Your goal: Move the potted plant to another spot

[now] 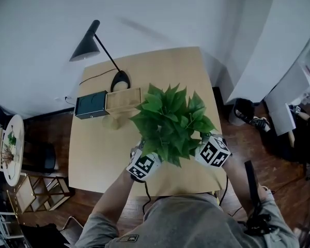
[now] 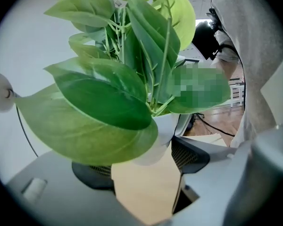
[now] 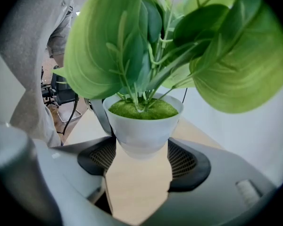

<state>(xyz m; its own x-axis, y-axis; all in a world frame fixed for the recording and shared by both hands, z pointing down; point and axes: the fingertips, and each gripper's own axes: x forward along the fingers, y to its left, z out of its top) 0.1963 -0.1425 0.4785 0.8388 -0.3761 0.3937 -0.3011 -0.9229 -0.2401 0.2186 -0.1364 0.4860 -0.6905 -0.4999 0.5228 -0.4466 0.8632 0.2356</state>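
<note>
The potted plant [image 1: 170, 123] has broad green leaves and a white pot [image 3: 144, 126] topped with green moss. It is at the near middle of the light wooden table [image 1: 93, 154]. In the head view the leaves hide the pot. My left gripper [image 1: 143, 167] and right gripper [image 1: 213, 153] flank it from the near left and near right. In the right gripper view the right gripper [image 3: 141, 159] has its mesh pads [image 3: 188, 161] against the pot's narrow base. In the left gripper view the pot [image 2: 164, 131] sits between the left gripper's [image 2: 141, 166] jaws; a large leaf [image 2: 85, 126] hides one pad.
A black desk lamp [image 1: 88, 45], a dark green box [image 1: 91, 105] and a wooden box [image 1: 123, 102] stand at the table's far left. A cable [image 1: 95, 76] runs from the lamp base. On the floor are a round side table [image 1: 13, 149] at left and a black bag [image 1: 243, 110] at right.
</note>
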